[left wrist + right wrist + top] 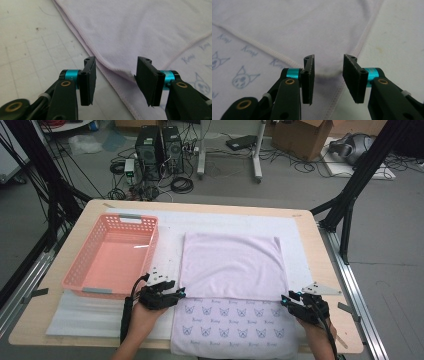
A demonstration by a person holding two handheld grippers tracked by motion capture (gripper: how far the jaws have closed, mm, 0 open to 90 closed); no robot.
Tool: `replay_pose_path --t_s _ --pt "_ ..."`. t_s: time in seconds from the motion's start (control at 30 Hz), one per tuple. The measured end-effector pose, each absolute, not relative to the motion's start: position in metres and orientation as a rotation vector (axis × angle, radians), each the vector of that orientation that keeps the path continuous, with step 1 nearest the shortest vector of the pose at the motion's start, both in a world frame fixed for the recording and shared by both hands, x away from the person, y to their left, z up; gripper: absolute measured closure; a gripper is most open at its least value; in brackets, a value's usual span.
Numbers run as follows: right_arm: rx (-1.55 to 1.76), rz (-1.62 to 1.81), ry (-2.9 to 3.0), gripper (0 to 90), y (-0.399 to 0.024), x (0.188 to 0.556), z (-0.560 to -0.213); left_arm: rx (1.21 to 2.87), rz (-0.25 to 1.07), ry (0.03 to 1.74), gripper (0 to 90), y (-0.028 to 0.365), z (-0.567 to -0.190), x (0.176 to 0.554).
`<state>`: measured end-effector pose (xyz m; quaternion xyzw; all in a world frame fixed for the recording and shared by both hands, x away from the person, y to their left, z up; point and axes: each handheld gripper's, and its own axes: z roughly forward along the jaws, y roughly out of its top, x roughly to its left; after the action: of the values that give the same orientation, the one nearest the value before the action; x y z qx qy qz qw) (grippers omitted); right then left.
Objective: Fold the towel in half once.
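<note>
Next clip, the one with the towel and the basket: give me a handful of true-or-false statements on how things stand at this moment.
1. The pink basket holds a folded cloth. False: it is empty.
2. The towel has its top layer folded over, leaving a printed strip nearest the person. True.
3. The left gripper sits at the towel's left edge, the right gripper at its right edge. True.
4. Both grippers are clamped shut on the towel. False: in the gripper views both pairs of jaws stand apart, with the towel's fold edge between them.
5. The basket lies on top of the towel. False: it stands to its left, apart.
</note>
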<state>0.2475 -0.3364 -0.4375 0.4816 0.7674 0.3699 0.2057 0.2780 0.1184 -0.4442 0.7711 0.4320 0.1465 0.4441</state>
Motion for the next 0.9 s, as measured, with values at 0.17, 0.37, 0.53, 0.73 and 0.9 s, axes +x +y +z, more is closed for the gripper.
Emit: replay_pose_path --t_s 0.17,0.37,0.53,0.73,0.9 --pt "1.34 0.984 2.163 69.0 -0.333 0.248 -0.442 1.97 0.382 1.057 61.7 0.112 -0.449 0.275" --pt "1.31 0.967 2.182 83.9 -0.333 0.249 -0.445 1.988 0.436 1.042 75.0 0.107 -0.45 0.274" --pt "1.298 0.966 2.172 85.4 -0.332 0.249 -0.444 1.981 0.471 1.019 85.4 0.106 -0.449 0.271" --pt "1.314 1.002 2.153 85.4 -0.335 0.247 -0.441 1.95 0.463 1.018 84.2 0.11 -0.446 0.27" --pt "1.31 0.995 2.154 85.1 -0.334 0.247 -0.442 1.943 0.466 0.978 79.7 0.108 -0.444 0.268"
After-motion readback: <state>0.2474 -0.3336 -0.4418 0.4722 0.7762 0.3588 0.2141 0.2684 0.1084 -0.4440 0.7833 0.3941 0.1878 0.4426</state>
